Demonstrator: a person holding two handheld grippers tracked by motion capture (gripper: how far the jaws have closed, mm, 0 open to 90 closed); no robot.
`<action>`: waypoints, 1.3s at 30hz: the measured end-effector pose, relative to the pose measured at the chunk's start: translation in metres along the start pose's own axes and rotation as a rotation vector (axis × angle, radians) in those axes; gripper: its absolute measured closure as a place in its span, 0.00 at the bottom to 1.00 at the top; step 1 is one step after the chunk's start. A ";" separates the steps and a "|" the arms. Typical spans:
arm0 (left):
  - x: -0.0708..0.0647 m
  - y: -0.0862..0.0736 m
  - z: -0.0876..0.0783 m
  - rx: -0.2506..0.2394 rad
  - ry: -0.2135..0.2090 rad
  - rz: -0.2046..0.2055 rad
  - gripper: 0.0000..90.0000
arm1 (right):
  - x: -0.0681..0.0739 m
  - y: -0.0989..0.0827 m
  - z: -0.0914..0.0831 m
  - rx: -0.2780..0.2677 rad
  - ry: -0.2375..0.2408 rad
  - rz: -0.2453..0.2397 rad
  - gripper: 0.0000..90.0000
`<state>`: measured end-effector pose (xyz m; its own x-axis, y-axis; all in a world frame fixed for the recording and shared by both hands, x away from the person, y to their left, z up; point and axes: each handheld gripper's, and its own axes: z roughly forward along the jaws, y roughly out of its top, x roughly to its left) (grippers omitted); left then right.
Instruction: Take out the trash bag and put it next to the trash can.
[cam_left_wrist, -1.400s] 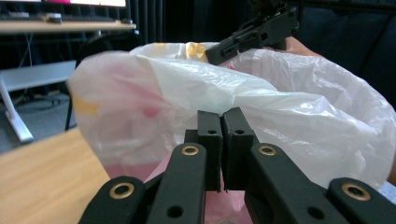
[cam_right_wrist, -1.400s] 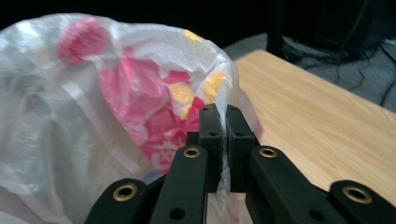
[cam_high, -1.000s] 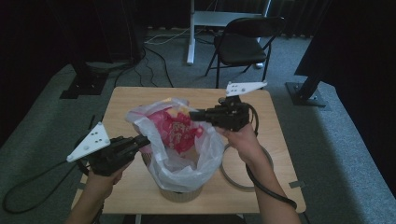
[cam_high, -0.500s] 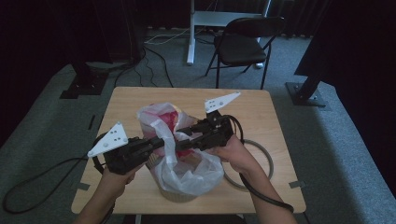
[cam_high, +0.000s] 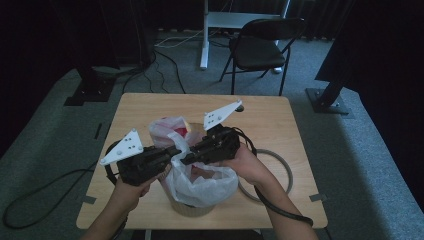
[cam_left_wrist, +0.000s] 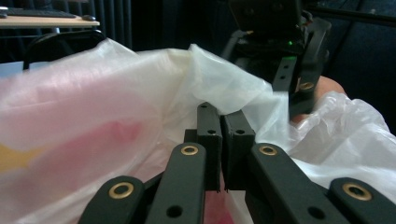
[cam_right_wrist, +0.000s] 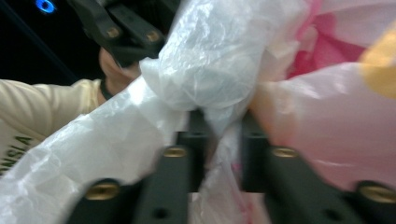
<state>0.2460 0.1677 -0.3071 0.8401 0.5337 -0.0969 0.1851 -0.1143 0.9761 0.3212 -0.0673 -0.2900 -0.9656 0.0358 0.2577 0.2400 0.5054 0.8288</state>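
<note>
You had both grippers on the plastic bag (cam_high: 200, 180), which sat in a round basket (cam_high: 187, 209) near the front edge of the wooden table (cam_high: 280, 125). Bag was thin, whitish, with red and yellow stuff showing through at its far side; what that stuff was, can't tell.

Your left gripper (cam_high: 172, 151) came in from the bag's left, pointing across its top. In the left gripper view (cam_left_wrist: 223, 123) the jaws stood pressed together with a fold of the bag's film pinched at the tips, so it was clamped on the bag.

Your right gripper (cam_high: 186, 159) came in from the bag's right, tips just beside the left one's, over the bag's mouth. Its jaws had just been closing. In the right gripper view (cam_right_wrist: 219, 135) a bunched strand of bag film ran between the jaws with a narrow gap left; picture was blurred, but the film looked squeezed, so call it gripping the bag.

A grey cable ring (cam_high: 280, 165) lay on the table right of the bag. A black folding chair (cam_high: 260, 47) stood on the floor well behind the bag, past the table.
</note>
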 end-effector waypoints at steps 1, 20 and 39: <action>0.001 0.000 -0.001 -0.003 0.001 -0.010 0.94 | 0.000 0.000 0.000 -0.001 -0.015 -0.001 0.97; 0.006 -0.018 -0.033 0.058 0.027 -0.036 0.50 | -0.017 -0.002 -0.034 -0.134 -0.074 0.061 0.99; 0.003 -0.052 -0.058 0.112 0.102 -0.067 0.16 | -0.018 0.019 -0.055 -0.185 -0.067 0.046 0.99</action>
<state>0.2096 0.2238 -0.3466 0.7688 0.6251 -0.1347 0.2994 -0.1657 0.9396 0.3482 -0.1057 -0.2514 -0.9563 0.1158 0.2684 0.2920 0.3355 0.8956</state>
